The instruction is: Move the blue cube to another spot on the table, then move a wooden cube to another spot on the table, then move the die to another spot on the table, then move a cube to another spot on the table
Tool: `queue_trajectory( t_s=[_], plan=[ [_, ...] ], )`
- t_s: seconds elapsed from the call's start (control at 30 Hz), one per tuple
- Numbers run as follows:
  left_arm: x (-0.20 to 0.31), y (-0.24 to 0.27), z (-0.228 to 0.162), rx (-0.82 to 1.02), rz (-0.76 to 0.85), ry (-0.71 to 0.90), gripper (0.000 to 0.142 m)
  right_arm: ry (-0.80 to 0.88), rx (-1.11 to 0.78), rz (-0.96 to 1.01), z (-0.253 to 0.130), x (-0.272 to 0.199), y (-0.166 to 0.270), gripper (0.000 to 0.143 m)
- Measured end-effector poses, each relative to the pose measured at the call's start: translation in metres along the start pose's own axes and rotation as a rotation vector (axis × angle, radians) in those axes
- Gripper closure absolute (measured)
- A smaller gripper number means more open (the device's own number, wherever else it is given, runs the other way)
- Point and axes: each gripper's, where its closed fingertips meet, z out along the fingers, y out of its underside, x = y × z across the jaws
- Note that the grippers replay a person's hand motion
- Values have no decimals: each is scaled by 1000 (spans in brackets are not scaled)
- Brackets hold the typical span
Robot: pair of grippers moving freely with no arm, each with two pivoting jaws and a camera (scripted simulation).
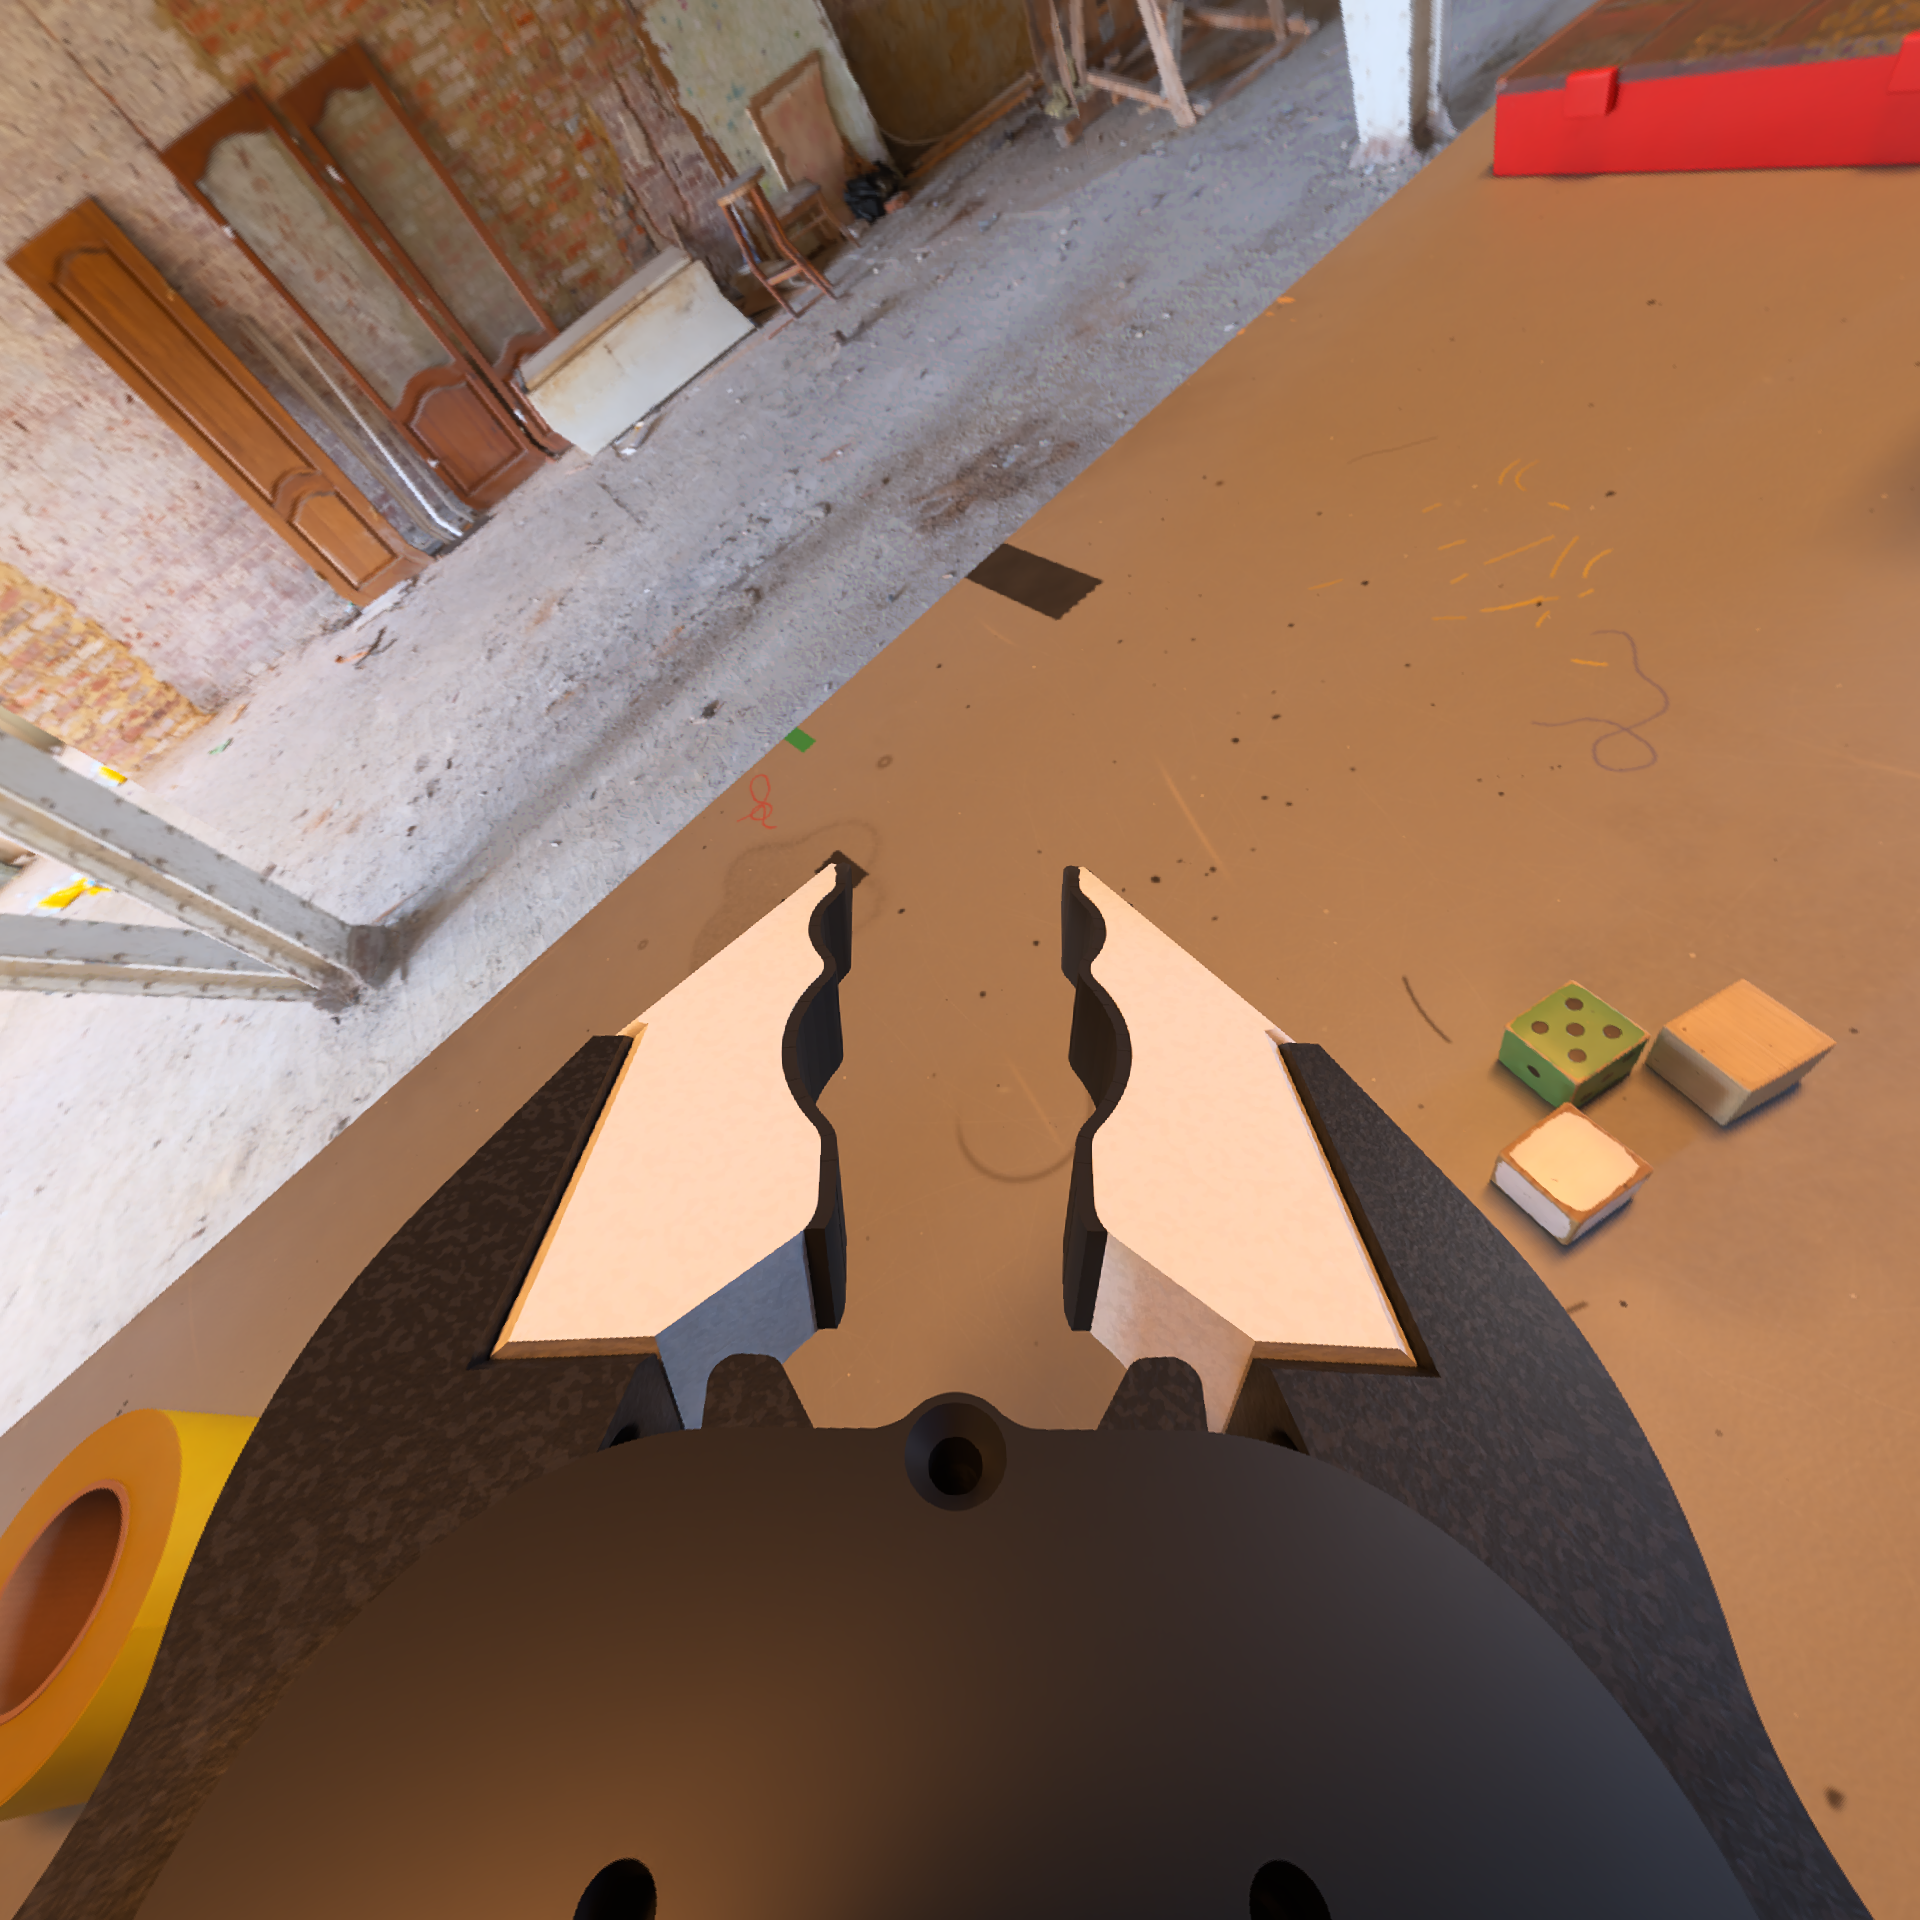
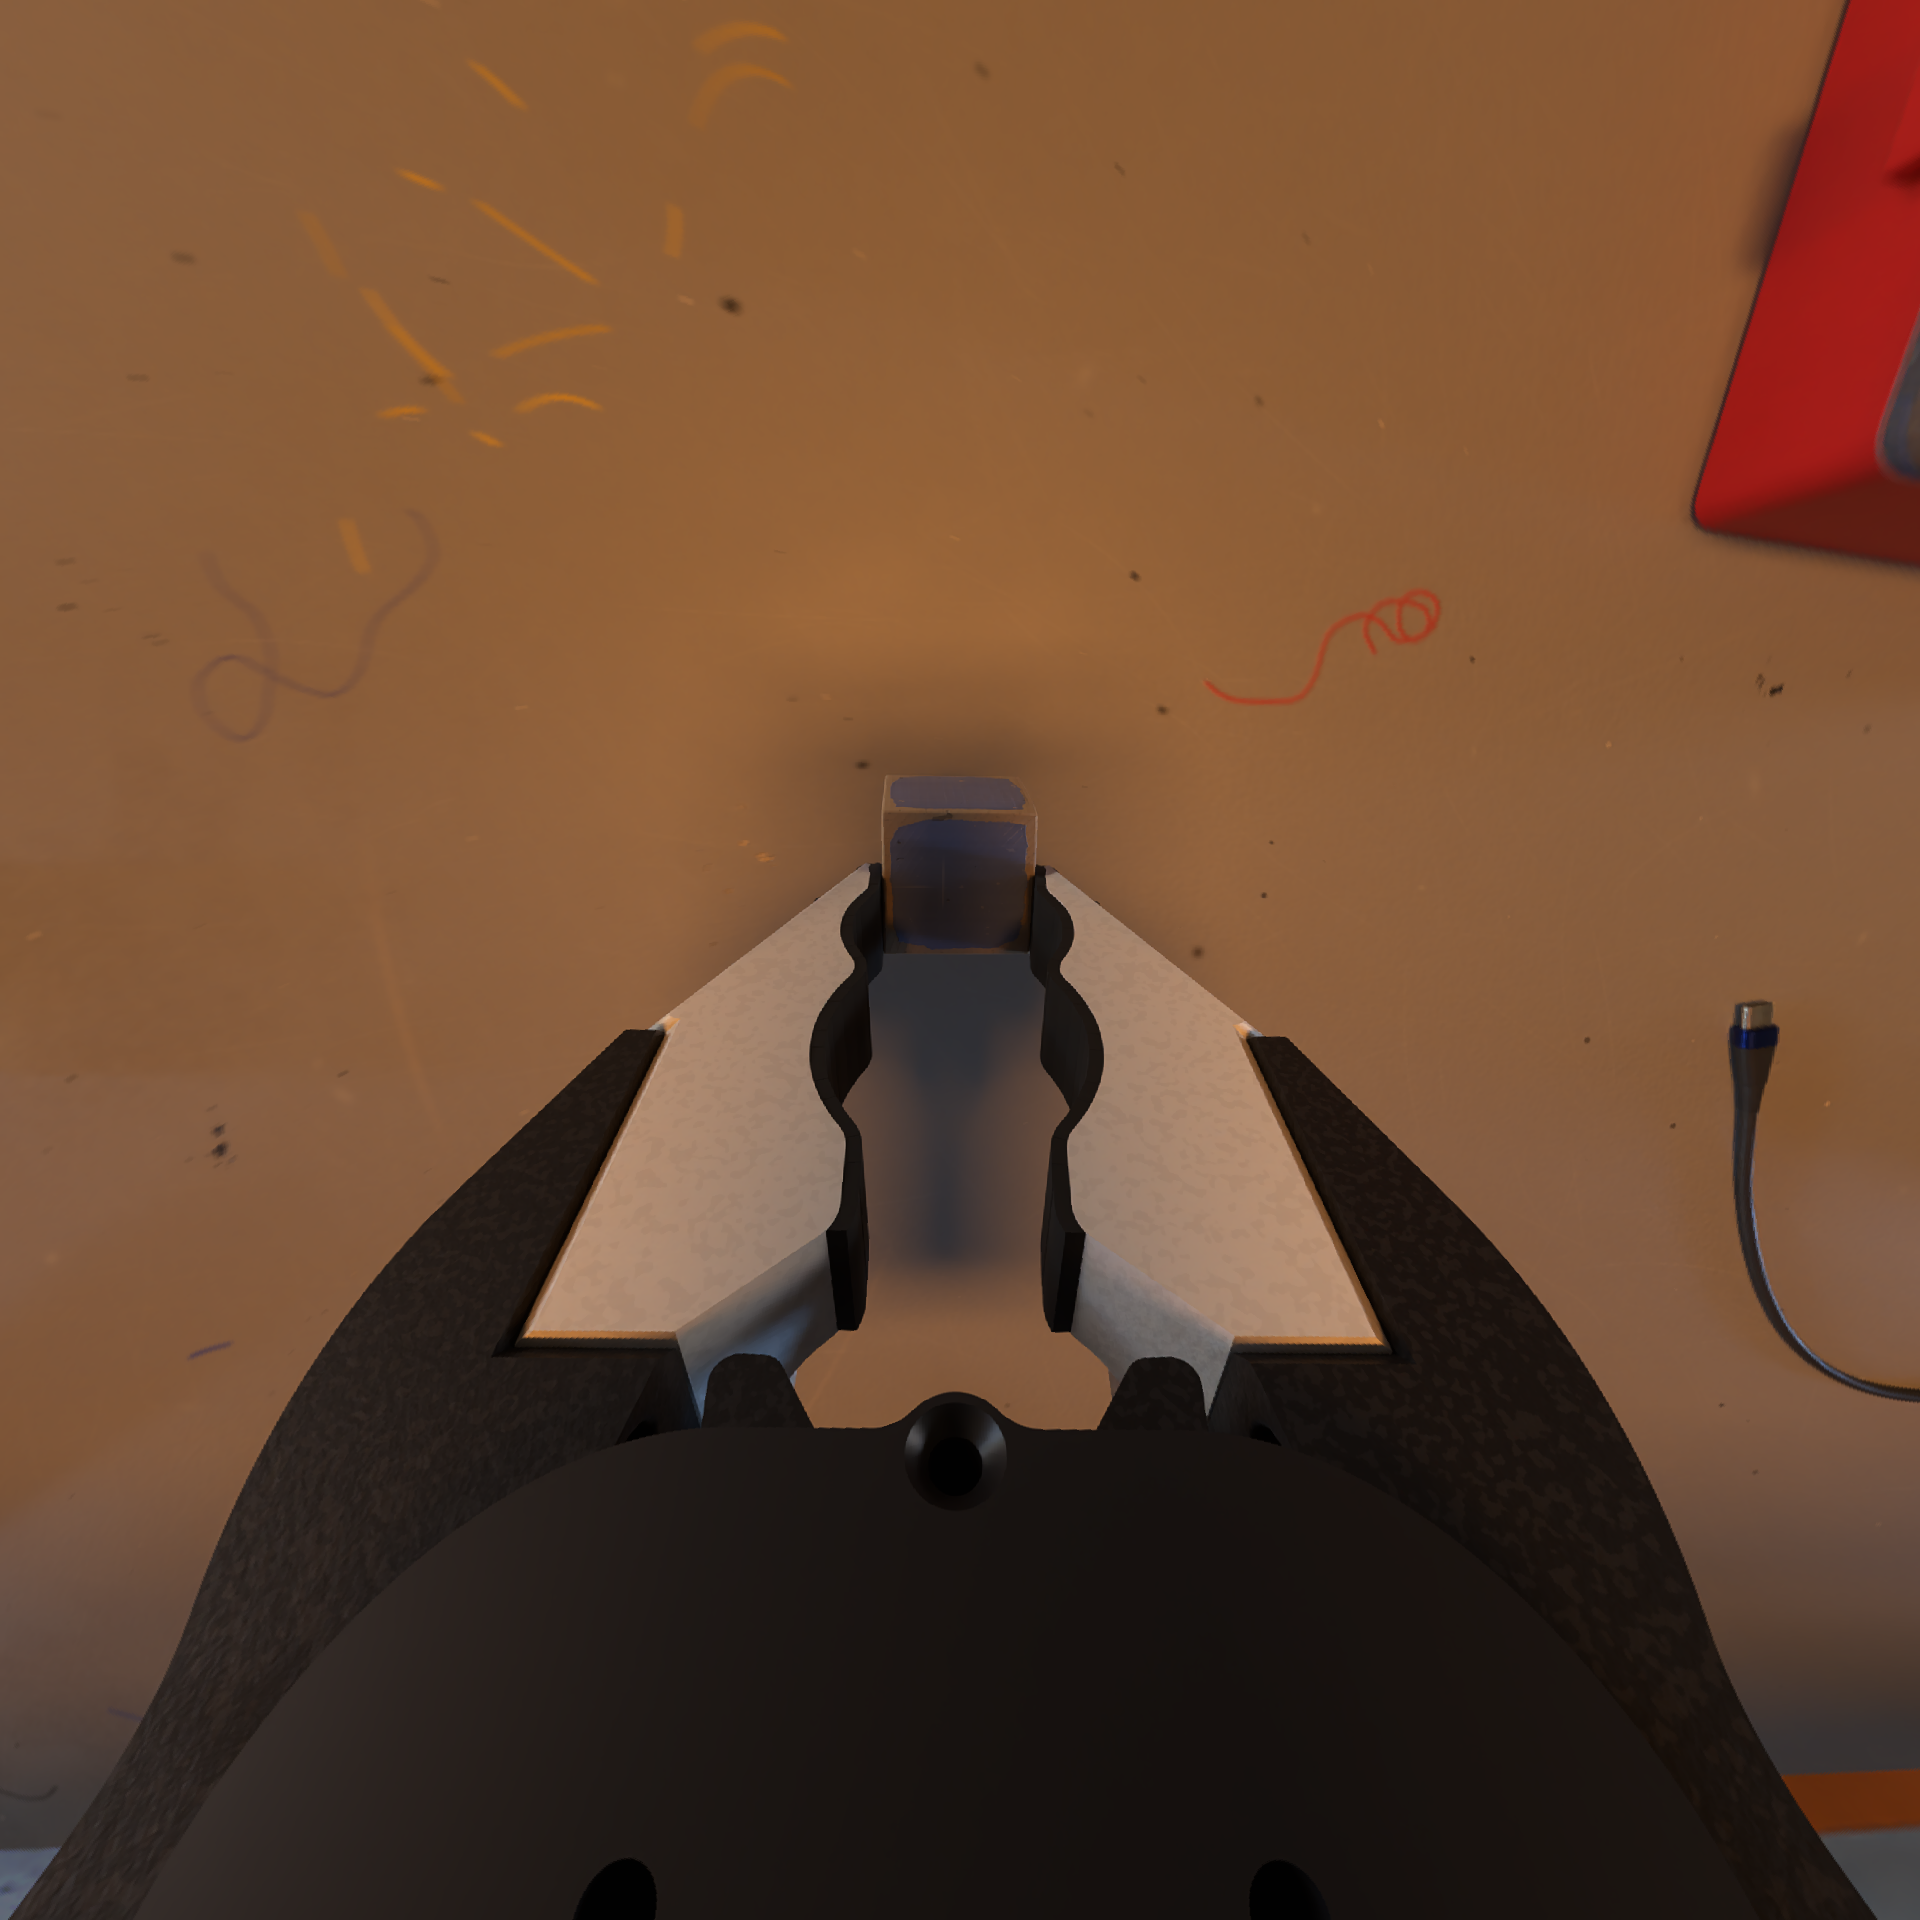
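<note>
In the right wrist view my right gripper is shut on the blue cube, which sits between its two fingertips just over the brown table. In the left wrist view my left gripper is open and empty above the table near its left edge. To its right lie a green die, a plain wooden cube beside the die, and a white-topped wooden cube in front of them. All three are apart from the left gripper.
A red box stands at the far right of the table and also shows in the right wrist view. A yellow tape roll sits at the left gripper's lower left. A grey cable with a blue plug lies to the right gripper's right. The table edge runs diagonally.
</note>
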Motion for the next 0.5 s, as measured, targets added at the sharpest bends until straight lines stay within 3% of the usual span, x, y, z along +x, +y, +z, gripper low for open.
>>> queue_trajectory(
  t_s=[0.5],
  plan=[
    [17,6,4,-44,59,40,103,63,-222,72,53,25,28,115]
  ],
)
